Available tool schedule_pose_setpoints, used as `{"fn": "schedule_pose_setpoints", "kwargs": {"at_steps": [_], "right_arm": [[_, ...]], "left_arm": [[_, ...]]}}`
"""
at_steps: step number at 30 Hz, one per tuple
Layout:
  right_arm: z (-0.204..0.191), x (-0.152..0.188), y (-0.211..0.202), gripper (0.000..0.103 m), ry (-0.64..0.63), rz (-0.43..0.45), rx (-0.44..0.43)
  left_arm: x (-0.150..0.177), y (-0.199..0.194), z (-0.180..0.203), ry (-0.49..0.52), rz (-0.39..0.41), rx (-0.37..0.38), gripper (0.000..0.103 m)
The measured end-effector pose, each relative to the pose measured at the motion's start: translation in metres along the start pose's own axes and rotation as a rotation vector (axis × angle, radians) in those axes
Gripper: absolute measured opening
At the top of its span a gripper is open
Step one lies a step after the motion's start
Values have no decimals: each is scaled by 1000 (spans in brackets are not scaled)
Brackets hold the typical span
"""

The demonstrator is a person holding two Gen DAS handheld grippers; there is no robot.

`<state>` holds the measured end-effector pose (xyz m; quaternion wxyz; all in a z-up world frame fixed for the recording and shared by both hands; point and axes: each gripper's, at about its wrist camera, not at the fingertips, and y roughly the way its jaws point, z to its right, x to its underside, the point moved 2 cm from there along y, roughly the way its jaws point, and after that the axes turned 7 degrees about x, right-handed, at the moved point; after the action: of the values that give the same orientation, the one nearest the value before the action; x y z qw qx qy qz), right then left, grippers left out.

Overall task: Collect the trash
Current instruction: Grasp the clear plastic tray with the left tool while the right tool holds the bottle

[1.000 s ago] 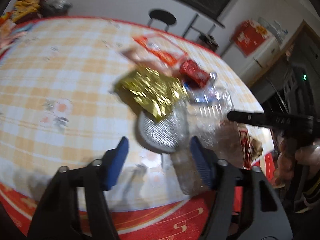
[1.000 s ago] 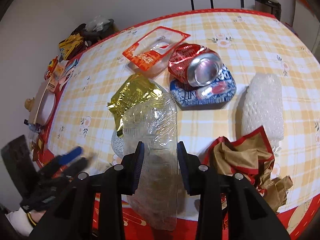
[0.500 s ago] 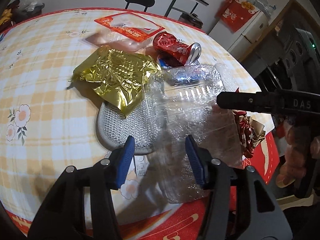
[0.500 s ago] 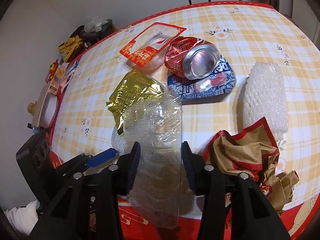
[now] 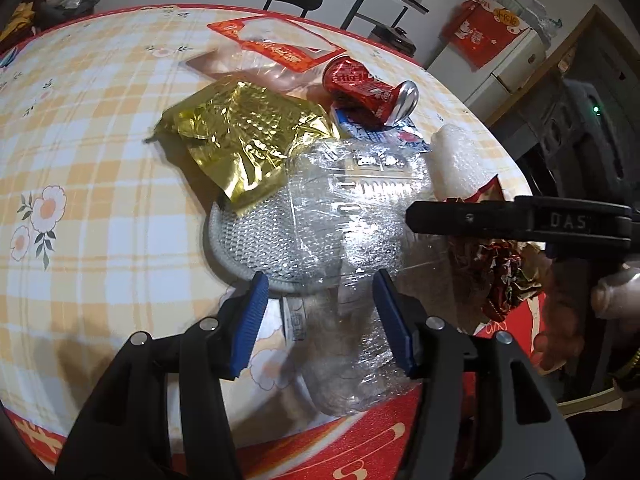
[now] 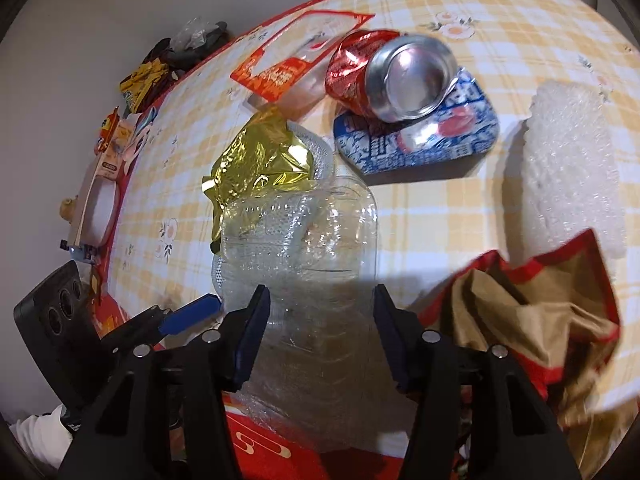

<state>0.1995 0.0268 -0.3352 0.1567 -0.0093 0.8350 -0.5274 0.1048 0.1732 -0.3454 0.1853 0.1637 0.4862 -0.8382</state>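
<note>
Checked yellow cloth is covering the worktop [image 6: 500, 208]. Right claw [image 6: 320, 330], jaws just widening, is straddling the clear plastic container [image 6: 304, 240] without pressing it. Left claw [image 5: 320, 314] is hanging half open, gripping nothing. Gold wrapper [image 6: 256, 160] and crushed can [image 6: 384, 76] are lying beyond.

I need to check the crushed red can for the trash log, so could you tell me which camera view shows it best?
The right wrist view: the crushed red can lies large and sharp, base toward the camera, resting on a blue-and-white wrapper. The left wrist view shows the can smaller and farther off, side-on.
</note>
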Motion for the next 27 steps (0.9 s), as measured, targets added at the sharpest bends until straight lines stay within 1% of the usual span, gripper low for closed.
{"fn": "schedule_pose_setpoints", "kwargs": {"at_steps": [2,4,6,8,9,10,12,15,17,20,21,22,25,27], "right_arm": [[-1,0,5,56,-6,0,-14],[-7,-1,10,62,-22,-1,-25],[-12,-1,12,65,-46,-7,-13],[-18,-2,10,65,-52,-11,-4],[-18,-3,6,64,-44,-6,-15],[-18,-5,0,62,-27,1,-39],[-19,-8,-13,60,-23,20,-60],[-20,-12,-33,55,-19,56,-88],[-19,-15,-49,52,-8,80,-118],[-21,-16,-68,43,-2,111,-163],[-24,-18,-73,40,-5,114,-193],[-26,-18,-74,40,-14,112,-208],[-28,-15,-68,40,-54,100,-137],[-19,-12,-58,39,-16,78,-127]], "left_arm": [[1,-1,-3,-10,3,2,57],[2,-1,-5,-21,4,7,56],[1,-1,-6,-33,3,17,55],[1,-2,-6,-36,4,27,48],[1,-3,-5,-36,5,37,42],[0,-5,-3,-32,8,46,39],[-4,-7,1,-21,11,60,33],[-7,-8,4,-20,12,87,30],[-11,-7,9,-10,11,101,30],[-15,-2,16,11,-2,112,30],[-16,2,19,23,-12,112,30],[-16,6,21,31,-20,111,30],[-15,17,25,38,-44,105,30],[-13,18,27,40,-48,109,30]]}}
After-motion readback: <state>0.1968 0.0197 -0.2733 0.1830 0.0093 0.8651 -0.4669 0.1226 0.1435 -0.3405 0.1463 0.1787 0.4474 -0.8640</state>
